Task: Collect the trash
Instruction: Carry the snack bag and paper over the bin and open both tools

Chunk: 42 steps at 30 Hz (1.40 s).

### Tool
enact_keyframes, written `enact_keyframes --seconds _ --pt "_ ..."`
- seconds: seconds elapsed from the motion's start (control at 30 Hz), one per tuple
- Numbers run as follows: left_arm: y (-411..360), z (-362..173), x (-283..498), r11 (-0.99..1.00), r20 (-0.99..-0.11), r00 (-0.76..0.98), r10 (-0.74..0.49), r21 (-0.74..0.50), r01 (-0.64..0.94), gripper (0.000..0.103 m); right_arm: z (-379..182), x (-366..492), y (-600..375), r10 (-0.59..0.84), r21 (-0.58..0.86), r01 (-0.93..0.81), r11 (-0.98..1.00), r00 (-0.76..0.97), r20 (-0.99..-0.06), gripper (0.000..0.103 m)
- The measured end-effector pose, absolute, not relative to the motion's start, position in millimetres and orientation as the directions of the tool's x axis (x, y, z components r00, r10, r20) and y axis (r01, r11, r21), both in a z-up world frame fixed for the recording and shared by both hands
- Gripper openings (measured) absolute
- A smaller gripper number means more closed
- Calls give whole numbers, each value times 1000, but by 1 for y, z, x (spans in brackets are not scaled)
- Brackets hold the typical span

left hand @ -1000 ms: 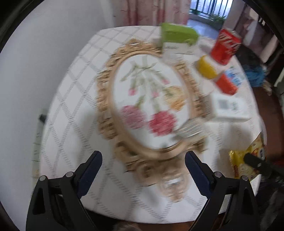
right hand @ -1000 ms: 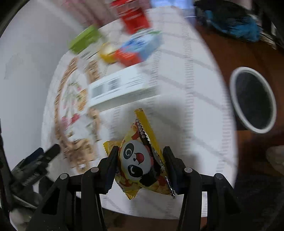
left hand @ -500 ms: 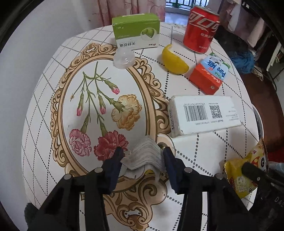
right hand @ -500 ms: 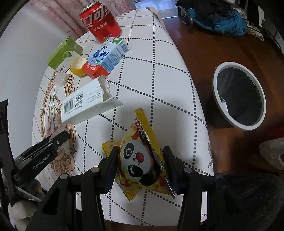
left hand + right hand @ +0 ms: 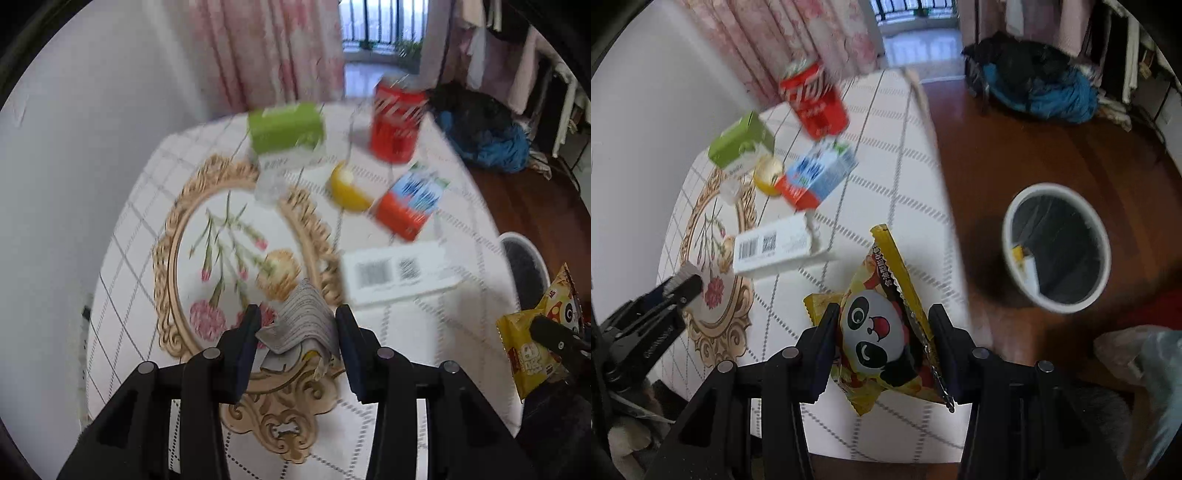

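The left gripper (image 5: 297, 326) has its two fingers closed on a crumpled printed paper (image 5: 301, 321), which fills the gap between them and fans upward past the tips; its print is too blurred to read, and its lower folds are hidden behind the fingers. The right gripper (image 5: 882, 341) is clamped on a yellow panda snack bag (image 5: 882, 332), pinched at its middle with the torn top strip sticking out ahead and the bottom corner hanging below the fingers. Both items are held above the table (image 5: 886, 177), whose near edge is cut off by the gripper bodies. Farther out on the cloth, motion blur smears everything: a white barcode box (image 5: 397, 271) lies nearest, then a red and blue milk carton (image 5: 410, 201), a yellow lemon piece (image 5: 347, 188), a green box (image 5: 284, 127) and a red can (image 5: 397, 122). A small clear object (image 5: 269, 184) by the green box is too blurred to identify. On the floor beside the table stands a white-rimmed bin (image 5: 1056, 247), with scraps just visible inside against its near wall.
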<state>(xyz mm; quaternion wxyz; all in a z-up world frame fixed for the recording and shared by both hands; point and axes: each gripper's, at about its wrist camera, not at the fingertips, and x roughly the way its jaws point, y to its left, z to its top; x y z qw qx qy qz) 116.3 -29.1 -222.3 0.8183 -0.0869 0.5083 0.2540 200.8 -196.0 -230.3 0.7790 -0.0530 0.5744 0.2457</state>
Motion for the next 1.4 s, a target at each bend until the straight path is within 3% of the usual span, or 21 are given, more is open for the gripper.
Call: enact_keyframes --seconds 0.2,0.4,0.6,0.7,1.03,1.23,1.3,1.33,1.37,1.4 --pt "-76 -191 164 910 -858 451 246 44 -413 38 -211 237 -258 282 162 -371 914 296 -913 50" --pt "-152 -194 236 960 -861 486 153 12 -280 38 -232 297 -340 164 88 -236 968 329 -930 50" --pt "-223 -235 316 982 -883 449 138 65 -175 38 -290 363 -417 84 65 -77 995 270 -959 50" --pt "-251 -264 352 984 -893 418 164 116 -136 38 -324 391 -444 91 90 -11 996 221 -971 50" --pt "-285 -354 421 993 -960 259 106 90 -74 38 -435 446 -484 165 176 158 972 81 -983 50" --pt "-297 -380 429 999 -984 176 35 28 -45 47 -466 455 -487 211 214 169 962 38 -977 52" --pt "-296 -384 428 999 -986 163 17 9 -53 50 -470 454 -487 216 218 168 961 31 -976 56" --pt "-294 -385 428 998 -987 158 11 2 -57 56 -470 454 -487 221 223 168 960 31 -975 61" --pt "-293 -384 428 998 -988 156 6 -3 -60 73 -469 454 -488 223 226 166 960 35 -974 73" --pt "-292 -383 427 998 -988 156 7 -2 -62 83 -468 454 -489 220 223 165 961 40 -975 82"
